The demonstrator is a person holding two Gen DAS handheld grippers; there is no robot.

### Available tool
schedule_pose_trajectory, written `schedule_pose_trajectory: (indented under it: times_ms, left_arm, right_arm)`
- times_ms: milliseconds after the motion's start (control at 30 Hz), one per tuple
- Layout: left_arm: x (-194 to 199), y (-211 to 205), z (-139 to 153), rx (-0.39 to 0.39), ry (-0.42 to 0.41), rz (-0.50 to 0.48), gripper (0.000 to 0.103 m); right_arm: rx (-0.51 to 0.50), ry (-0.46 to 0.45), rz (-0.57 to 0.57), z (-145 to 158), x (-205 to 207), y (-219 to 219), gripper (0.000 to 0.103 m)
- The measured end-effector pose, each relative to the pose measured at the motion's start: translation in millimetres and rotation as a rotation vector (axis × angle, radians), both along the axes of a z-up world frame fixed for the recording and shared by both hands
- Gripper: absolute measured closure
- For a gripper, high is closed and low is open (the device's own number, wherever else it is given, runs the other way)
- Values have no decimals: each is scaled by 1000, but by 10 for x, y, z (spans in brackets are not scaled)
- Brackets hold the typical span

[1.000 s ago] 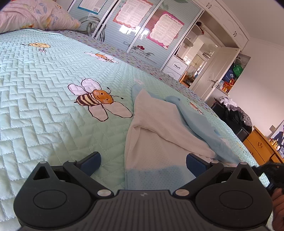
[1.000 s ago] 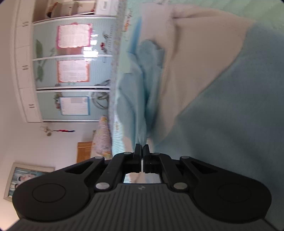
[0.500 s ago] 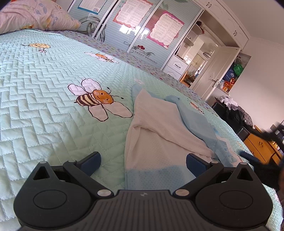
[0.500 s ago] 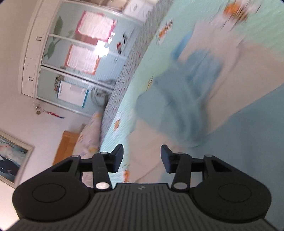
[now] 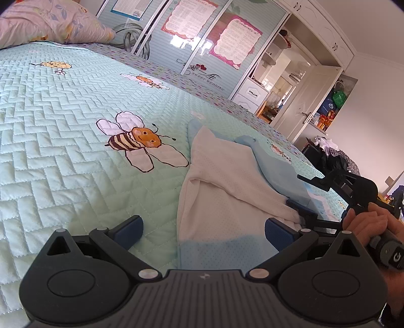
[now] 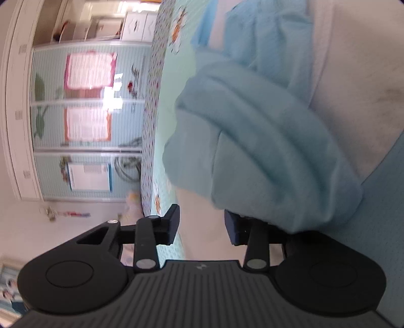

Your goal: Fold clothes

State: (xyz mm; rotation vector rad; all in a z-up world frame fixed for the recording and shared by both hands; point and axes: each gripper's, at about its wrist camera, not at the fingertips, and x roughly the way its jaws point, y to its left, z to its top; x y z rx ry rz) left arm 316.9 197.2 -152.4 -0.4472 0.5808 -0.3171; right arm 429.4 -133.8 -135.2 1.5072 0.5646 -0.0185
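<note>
On the bed (image 5: 63,131), the right gripper (image 6: 202,224), jaws closing on nothing, faces the garment's (image 5: 227,191) blue folds; the left gripper (image 5: 202,227) gapes wide, empty, over its near hem

A bed (image 5: 63,121) with a mint quilted cover printed with bees fills the room's middle, a floral pillow (image 5: 50,22) at its head. Behind it runs a wardrobe (image 5: 202,43) with sliding doors bearing pink-framed posters. An open white door (image 5: 315,101) stands beside cluttered shelves (image 5: 330,111). Walls are pale, and daylight glares on the wardrobe panels.
</note>
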Motion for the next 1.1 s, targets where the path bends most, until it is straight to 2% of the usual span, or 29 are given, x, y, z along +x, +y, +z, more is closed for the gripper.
schedule_pose_trajectory:
  times_ms: [33, 100, 167, 200, 333, 467, 633, 733, 800, 867, 900, 933, 967, 1033, 1100]
  left_arm:
    - [-4, -3, 1, 1, 0, 0, 1]
    - [-3, -7, 0, 3, 0, 0, 1]
    - [-8, -14, 3, 6, 0, 1, 1]
    - [-7, -14, 2, 6, 0, 1, 1]
    - [-8, -17, 4, 7, -1, 2, 1]
    - [-8, -18, 2, 4, -1, 2, 1]
    - [-18, -18, 6, 3, -1, 3, 1]
    - [-25, -22, 9, 5, -1, 4, 1]
    - [-32, -18, 9, 0, -3, 4, 1]
    - [-37, -11, 7, -5, -4, 5, 1]
    - [-34, -15, 7, -2, -3, 5, 1]
    - [-32, -20, 8, 1, -3, 5, 1]
    - [-30, -23, 9, 4, -2, 5, 1]
    - [-30, -24, 10, 3, -2, 5, 1]
    - [-31, -24, 13, 3, -1, 5, 1]
  right_arm:
    - [25, -1, -13, -26, -6, -20, 62]
    - [38, 5, -24, -44, -11, -45, 72]
    - [11, 24, -18, -38, -2, -49, 99]
    - [-1, 34, -18, -43, -17, -53, 102]
    - [3, 33, -22, -95, -185, -83, 102]
    - [-15, -14, 9, -19, -215, -54, 102]
    - [9, -123, 141, 246, -482, 149, 102]
    - [-34, -95, 187, 199, -583, 191, 102]
    - [-39, -24, 197, -17, -525, 113, 98]
    - [64, 51, 190, -264, -561, 12, 96]
    - [98, 55, 193, -316, -596, -19, 94]
    - [90, 33, 206, -282, -646, -36, 86]
    - [66, 11, 222, -224, -709, -54, 70]
    - [26, -41, 232, -69, -861, -124, 54]
    - [-21, -103, 220, 81, -992, -239, 53]
